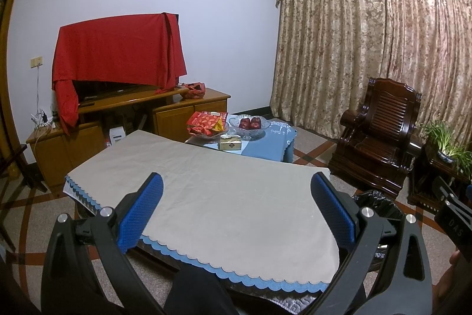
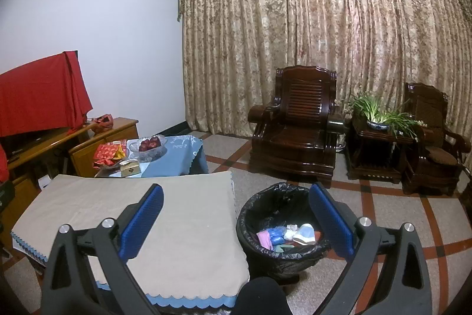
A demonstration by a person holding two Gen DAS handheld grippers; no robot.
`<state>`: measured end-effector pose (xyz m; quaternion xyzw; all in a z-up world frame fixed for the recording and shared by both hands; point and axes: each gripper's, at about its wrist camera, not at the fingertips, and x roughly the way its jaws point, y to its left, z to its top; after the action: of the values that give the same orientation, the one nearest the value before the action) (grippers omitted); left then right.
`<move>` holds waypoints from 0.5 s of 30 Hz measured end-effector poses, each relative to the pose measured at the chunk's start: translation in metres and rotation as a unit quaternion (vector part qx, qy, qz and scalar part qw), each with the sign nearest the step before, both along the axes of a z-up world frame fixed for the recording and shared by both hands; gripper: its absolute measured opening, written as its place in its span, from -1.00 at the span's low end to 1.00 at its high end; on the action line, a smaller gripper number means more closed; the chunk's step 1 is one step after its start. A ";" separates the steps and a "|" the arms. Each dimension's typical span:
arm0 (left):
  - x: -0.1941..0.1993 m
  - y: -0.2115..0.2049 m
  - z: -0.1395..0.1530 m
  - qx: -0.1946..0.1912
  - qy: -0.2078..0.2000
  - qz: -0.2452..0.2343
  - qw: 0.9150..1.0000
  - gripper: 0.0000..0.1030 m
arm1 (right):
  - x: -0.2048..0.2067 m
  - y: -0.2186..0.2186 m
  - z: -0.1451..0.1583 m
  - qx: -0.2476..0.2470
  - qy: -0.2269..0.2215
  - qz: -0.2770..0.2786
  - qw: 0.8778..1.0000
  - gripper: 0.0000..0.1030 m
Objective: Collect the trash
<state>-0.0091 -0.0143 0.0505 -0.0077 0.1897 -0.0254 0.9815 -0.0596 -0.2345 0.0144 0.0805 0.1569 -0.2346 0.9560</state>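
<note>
— Where's the trash? We see several crumpled pieces (image 2: 283, 235) lying in the one black-lined bin (image 2: 250, 214), just below our right tongs (image 2: 234, 222).

— Both pairs spread, pinching nothing; the left tongs (image 1: 236, 211) hover over the bare beige cloth (image 1: 221, 191) — let's scan before withdrawing

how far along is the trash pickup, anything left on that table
It looks nearly or fully done. Crumpled scraps, pink, blue and white, already lie in the black-lined bin beside the table. The beige tablecloth shows no litter. Nothing is in hand: the left hand-held gripper and the right hand-held gripper are both open and empty. The snack packets on the far blue table sit in a dish, apparently not trash.
</note>
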 end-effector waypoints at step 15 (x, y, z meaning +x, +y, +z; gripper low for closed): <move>0.001 0.000 0.000 -0.001 0.000 0.003 1.000 0.89 | 0.000 0.000 0.002 0.000 0.000 0.000 1.000 0.88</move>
<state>-0.0079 -0.0145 0.0500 -0.0096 0.1901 -0.0230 0.9814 -0.0593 -0.2346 0.0160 0.0805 0.1573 -0.2350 0.9558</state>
